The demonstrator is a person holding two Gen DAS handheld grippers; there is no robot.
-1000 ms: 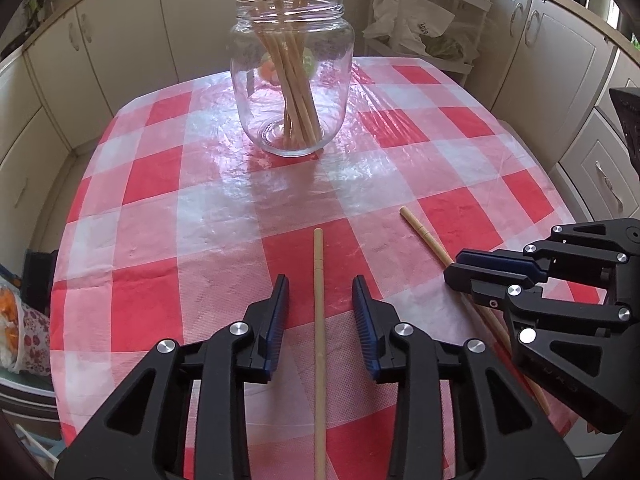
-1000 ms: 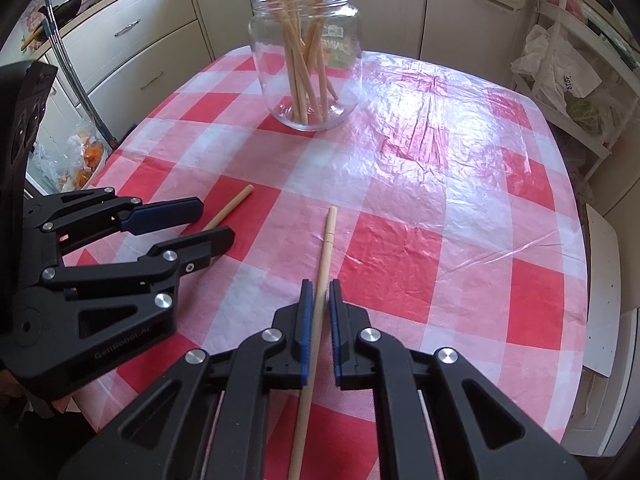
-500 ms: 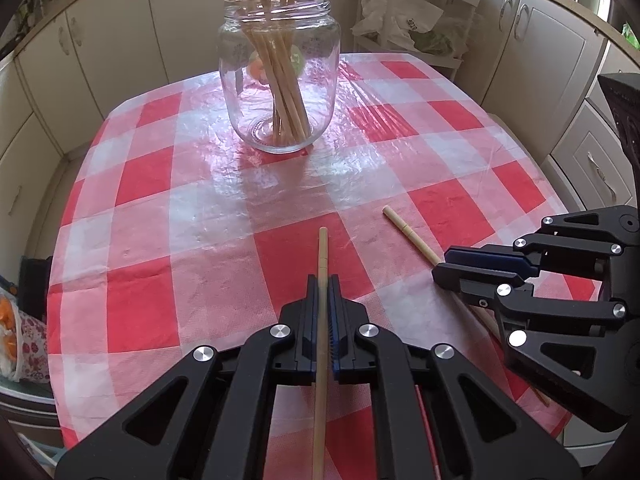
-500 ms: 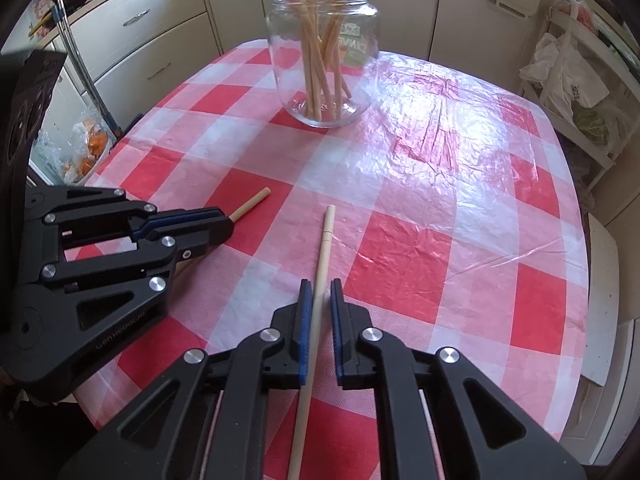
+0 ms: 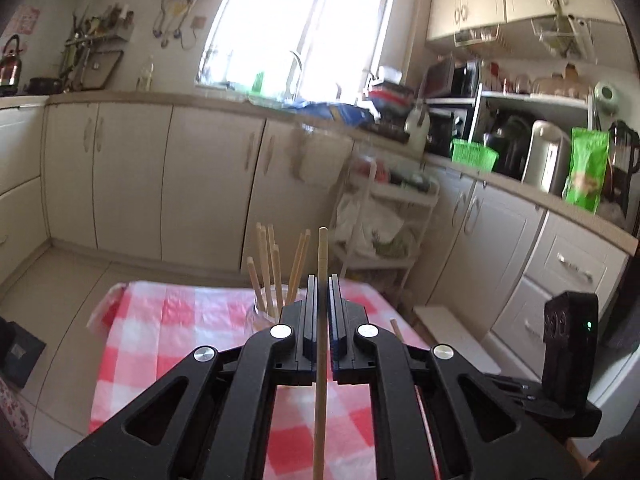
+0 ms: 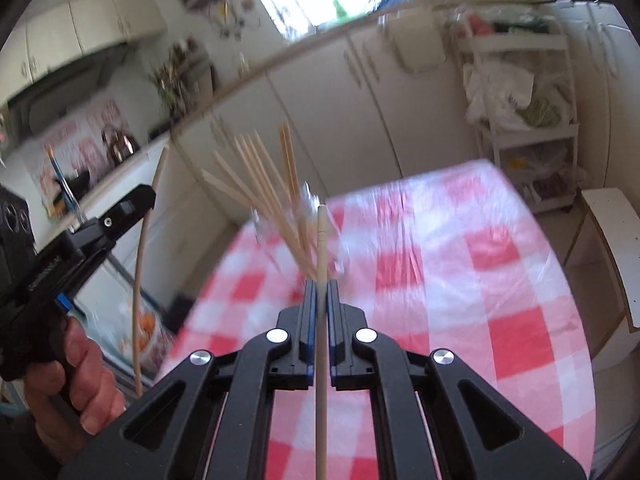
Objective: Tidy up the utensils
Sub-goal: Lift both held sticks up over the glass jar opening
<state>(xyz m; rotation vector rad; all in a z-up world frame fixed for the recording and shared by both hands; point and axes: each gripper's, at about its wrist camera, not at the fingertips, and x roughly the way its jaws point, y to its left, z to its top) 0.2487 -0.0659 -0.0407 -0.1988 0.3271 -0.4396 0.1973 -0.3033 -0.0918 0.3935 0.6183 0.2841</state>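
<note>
Right wrist: two chopsticks point(image 6: 321, 344) held (perhaps).

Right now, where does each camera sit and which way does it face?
Left wrist: rides on the left gripper, faces the kitchen cabinets over the jar of sticks; shows its fingers clamping a chopstick.
Right wrist: rides on the right gripper, faces the checked table; shows its fingers clamping another stick, plus the left hand.
Shared: jar, table.
</note>
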